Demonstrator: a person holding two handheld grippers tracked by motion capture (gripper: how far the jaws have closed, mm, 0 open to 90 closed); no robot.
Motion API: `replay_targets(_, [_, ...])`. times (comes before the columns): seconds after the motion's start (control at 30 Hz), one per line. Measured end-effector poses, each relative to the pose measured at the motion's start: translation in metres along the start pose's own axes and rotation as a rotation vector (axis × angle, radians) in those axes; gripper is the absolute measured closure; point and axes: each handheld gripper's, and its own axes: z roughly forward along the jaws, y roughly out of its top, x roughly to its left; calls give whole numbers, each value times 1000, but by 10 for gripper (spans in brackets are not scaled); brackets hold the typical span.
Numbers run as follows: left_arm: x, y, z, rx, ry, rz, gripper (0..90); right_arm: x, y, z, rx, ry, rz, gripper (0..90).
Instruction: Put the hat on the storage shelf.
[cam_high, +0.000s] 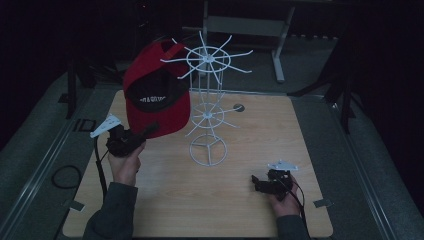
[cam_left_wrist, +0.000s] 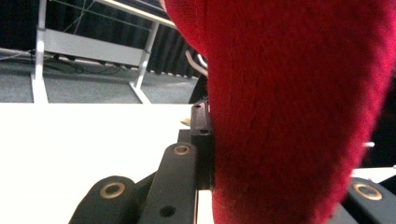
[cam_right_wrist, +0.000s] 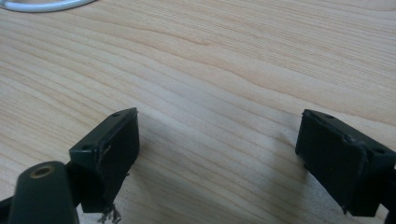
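L hand-held gripper (cam_high: 150, 131) clamped on brim of red cap (cam_high: 159, 92), held up w/ crown against top of white wire rack (cam_high: 207, 107) on table (cam_high: 250, 150); R hand-held gripper (cam_right_wrist: 217, 154) jaws apart, low over table

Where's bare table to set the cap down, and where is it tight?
Free: the wide wooden strip right of the white wire rack, out to the table's right edge; also the near middle between the two hands. Tight: the left side, where the left gripper holds the red cap against the rack's top arms.
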Motion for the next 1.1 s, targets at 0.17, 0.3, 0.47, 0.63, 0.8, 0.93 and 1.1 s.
replay_targets(0.17, [3, -7, 1, 16, -2, -7, 826, 0, 0, 0, 1, 0, -1, 134])
replay_targets(0.3, [5, -7, -1, 10, -16, -11, 802, 0, 0, 0, 0, 0, -2, 134])
replay_targets(0.47, [4, -6, -1, 21, -23, -15, 634, 0, 0, 0, 0, 0, -3, 134])
replay_targets(0.63, [6, -5, -2, 28, -3, -28, 506, 0, 0, 0, 0, 0, -2, 134])
replay_targets(0.8, [8, -5, -4, 38, 20, -37, 412, 0, 0, 0, 1, 0, 0, 134])
replay_targets(0.93, [7, -5, -6, 43, 39, -32, 360, 0, 0, 0, 1, 0, 0, 134])
replay_targets(1.1, [3, -4, -7, 78, 46, -7, 333, 0, 0, 0, 2, 0, 0, 134])
